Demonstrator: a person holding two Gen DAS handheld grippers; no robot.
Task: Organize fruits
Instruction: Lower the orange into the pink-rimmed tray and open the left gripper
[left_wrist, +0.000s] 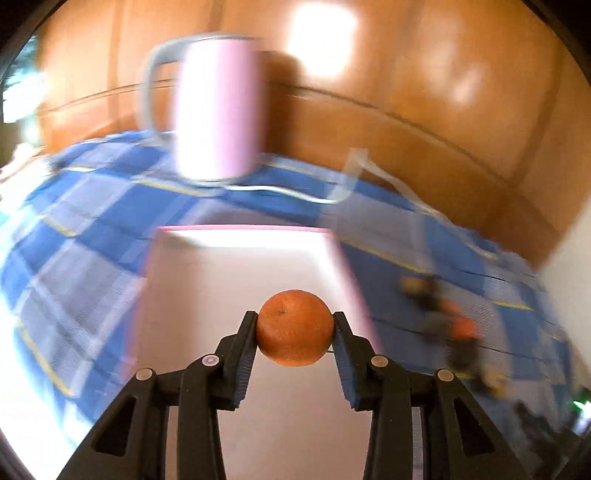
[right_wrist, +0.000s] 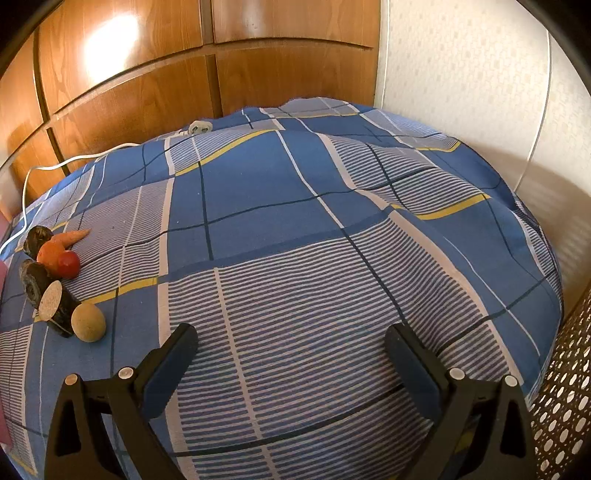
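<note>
Black plastic tongs, the left gripper (left_wrist: 295, 328), pinch a round orange (left_wrist: 294, 328) with dimpled skin between ribbed blue pads, holding it above a pink square tray (left_wrist: 207, 280) with a smooth flat floor. Beyond the tray a blue checked cloth (left_wrist: 85, 229) with yellow lines covers the surface; the left view is blurred. On the cloth, beyond the tray's far edge, stands a pale pink cylindrical mug (left_wrist: 218, 107) with a grey handle, before glossy wooden panels (left_wrist: 424, 74).

Over the same cloth, the right gripper (right_wrist: 291, 343) hangs spread wide with nothing between its fingers. Off to its left on the cloth lies a cluster: dark bark-skinned log pieces (right_wrist: 55, 302), a tapered carrot (right_wrist: 72, 237), a second orange (right_wrist: 50, 254), a shiny red tomato (right_wrist: 69, 264) and a tan rough ball (right_wrist: 88, 322). A white cord (right_wrist: 74, 160) snakes along the cloth's far edge.
</note>
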